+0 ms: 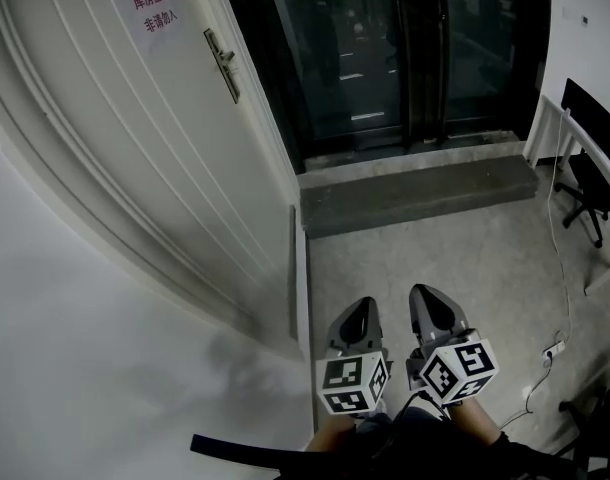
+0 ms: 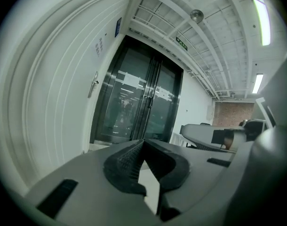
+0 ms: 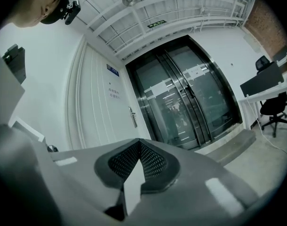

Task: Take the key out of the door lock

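Note:
A white panelled door (image 1: 155,158) stands at the left, some way ahead of me. Its metal handle and lock plate (image 1: 222,64) sit high on the door's right edge, also seen in the left gripper view (image 2: 93,84) and the right gripper view (image 3: 132,117). A key is too small to make out at the lock. Both grippers are held low and side by side, far from the door. My left gripper (image 1: 357,310) (image 2: 142,141) is shut with nothing in it. My right gripper (image 1: 431,300) (image 3: 139,142) is shut and empty too.
A paper notice (image 1: 153,10) with red print hangs on the door. Dark glass double doors (image 1: 405,58) close off the far end, with a grey mat (image 1: 415,193) before them. A desk and office chair (image 1: 590,183) stand at the right, and a cable (image 1: 555,348) lies on the concrete floor.

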Motion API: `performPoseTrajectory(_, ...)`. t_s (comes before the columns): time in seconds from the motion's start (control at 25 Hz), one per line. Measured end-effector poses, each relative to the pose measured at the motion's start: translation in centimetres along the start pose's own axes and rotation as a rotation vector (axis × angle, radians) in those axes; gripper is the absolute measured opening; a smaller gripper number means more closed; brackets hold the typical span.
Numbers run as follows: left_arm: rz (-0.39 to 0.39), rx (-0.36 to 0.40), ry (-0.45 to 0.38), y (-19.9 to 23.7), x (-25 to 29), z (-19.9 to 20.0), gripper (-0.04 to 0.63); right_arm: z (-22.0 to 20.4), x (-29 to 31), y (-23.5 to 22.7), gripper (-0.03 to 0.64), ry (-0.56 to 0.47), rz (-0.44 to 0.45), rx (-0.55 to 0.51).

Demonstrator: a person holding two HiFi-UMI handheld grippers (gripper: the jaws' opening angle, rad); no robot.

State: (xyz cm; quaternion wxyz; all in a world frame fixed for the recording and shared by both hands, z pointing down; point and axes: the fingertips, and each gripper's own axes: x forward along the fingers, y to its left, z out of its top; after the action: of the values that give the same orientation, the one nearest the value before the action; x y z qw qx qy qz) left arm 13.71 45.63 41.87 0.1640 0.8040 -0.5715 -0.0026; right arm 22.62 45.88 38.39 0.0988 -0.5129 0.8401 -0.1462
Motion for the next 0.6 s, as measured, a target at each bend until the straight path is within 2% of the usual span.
performPoseTrajectory(0.4,0.001,-0.045,0.021,1.7,4.4,-0.4,0.0,-0.3,3.8,-2.4,0.002,0.006,-0.015,-0.008)
performPoseTrajectory(0.6,0.027,-0.053,0.0,2.4,8.8,0.6,0.0,0.7,7.5,-5.7,0.002,0.004,-0.031,-0.033)
